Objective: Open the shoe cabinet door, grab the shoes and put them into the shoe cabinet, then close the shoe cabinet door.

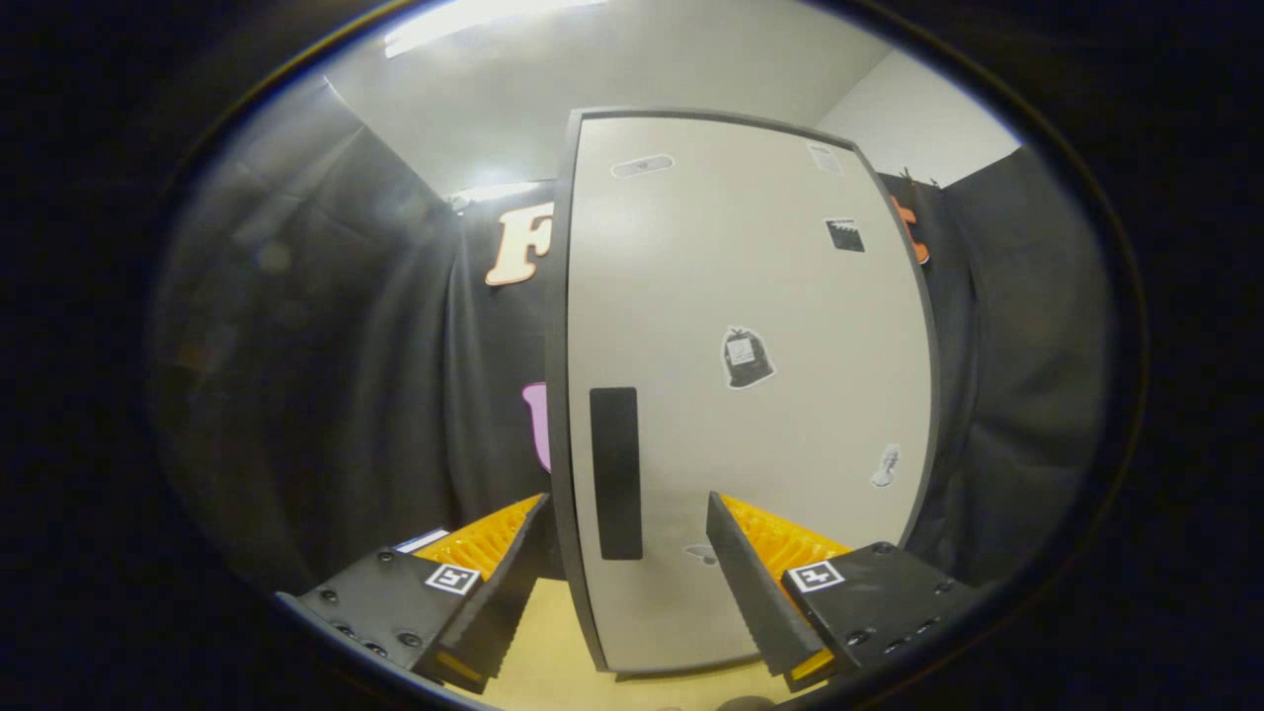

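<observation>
The shoe cabinet door [750,395] is a tall pale panel with a dark frame, standing just ahead of my fingers. Its dark vertical handle [615,472] runs down near the door's left edge. My gripper [624,513] is open, with the handle and the door's left edge lying between the two fingers. Neither finger presses on anything. Several small stickers dot the door face. No gap shows along the door's edges.
Black cloth hangs on both sides of the cabinet, close behind it. A yellowish floor [553,662] shows below the door between my fingers. White wall and ceiling with a bright lamp rise above the cabinet.
</observation>
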Available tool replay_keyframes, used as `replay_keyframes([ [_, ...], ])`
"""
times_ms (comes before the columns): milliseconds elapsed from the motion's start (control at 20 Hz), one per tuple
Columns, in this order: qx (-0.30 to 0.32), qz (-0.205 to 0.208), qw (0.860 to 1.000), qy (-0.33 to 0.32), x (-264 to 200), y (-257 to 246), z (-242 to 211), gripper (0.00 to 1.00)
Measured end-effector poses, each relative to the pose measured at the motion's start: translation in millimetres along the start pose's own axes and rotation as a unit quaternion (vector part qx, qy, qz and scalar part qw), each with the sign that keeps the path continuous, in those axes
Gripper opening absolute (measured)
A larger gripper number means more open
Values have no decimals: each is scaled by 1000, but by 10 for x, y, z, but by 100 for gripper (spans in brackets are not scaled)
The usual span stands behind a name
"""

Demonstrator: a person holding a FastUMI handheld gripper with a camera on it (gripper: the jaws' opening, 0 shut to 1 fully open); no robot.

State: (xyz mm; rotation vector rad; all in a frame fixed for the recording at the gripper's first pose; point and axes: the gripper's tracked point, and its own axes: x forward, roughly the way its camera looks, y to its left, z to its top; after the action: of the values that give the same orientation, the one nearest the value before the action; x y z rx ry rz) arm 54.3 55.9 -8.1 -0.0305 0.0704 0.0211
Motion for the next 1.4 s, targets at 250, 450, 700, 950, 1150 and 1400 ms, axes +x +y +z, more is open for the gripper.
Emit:
replay_keyframes([
  [250, 6, -6, 1000, 5, 290, 31, -37, 97],
  [450, 1, -11, 1000, 9, 464, 36, -41, 92],
  [700, -2, -8, 1000, 27, 558, 79, -99, 61],
  [950, -8, -8, 999, 33, 609, 117, -142, 36],
  [1150, -8, -10, 999, 36, 579, 114, -131, 24],
  [1400, 0, -8, 999, 33, 461, 100, -100, 15],
])
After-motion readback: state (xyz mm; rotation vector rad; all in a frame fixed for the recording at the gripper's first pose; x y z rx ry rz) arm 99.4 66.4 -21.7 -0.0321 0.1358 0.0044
